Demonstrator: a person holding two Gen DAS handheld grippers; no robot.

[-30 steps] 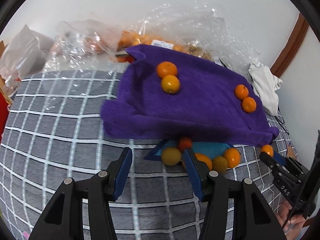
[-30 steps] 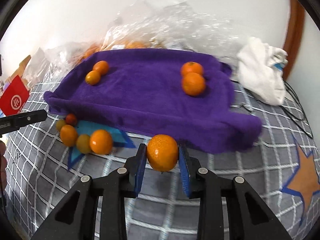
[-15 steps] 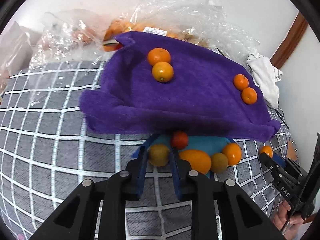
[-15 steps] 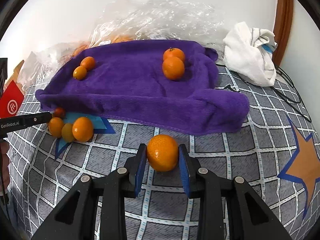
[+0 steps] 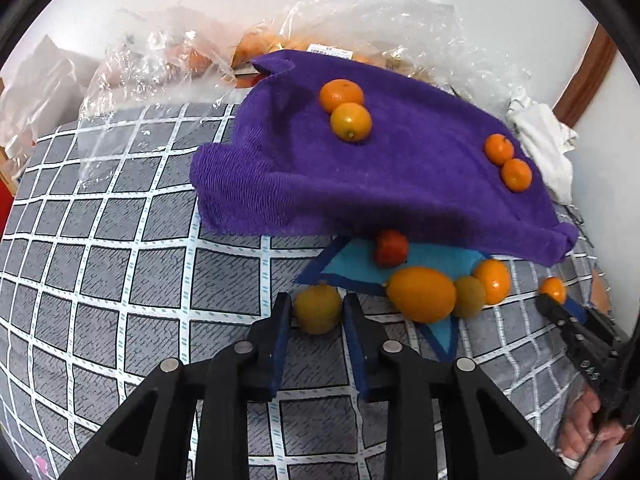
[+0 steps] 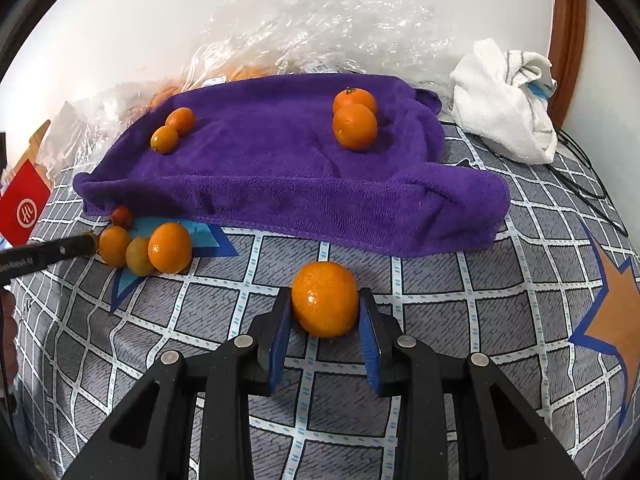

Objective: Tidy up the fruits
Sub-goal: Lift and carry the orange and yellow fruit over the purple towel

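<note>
My left gripper [image 5: 317,312] is shut on a small yellowish citrus fruit [image 5: 318,308] just off the blue star patch. My right gripper [image 6: 325,306] is shut on a large orange [image 6: 325,298], low over the checked cover in front of the purple towel [image 6: 280,168]. The towel [image 5: 380,176] carries two pairs of oranges: one pair [image 5: 346,110] at its left, one pair [image 5: 508,162] at its right. A loose cluster of oranges [image 5: 422,294] and a small red fruit [image 5: 391,247] lies at the towel's near edge. The right gripper also shows in the left wrist view [image 5: 560,304].
Clear plastic bags with more fruit [image 5: 256,44] lie behind the towel by the wall. A white cloth [image 6: 506,120] sits at the back right, with a black cable beside it. A red box [image 6: 22,208] stands at the left edge.
My left gripper closed on the yellowish fruit and pulled it away from the cluster. My right gripper, still holding the orange, drew back from the towel's edge.
</note>
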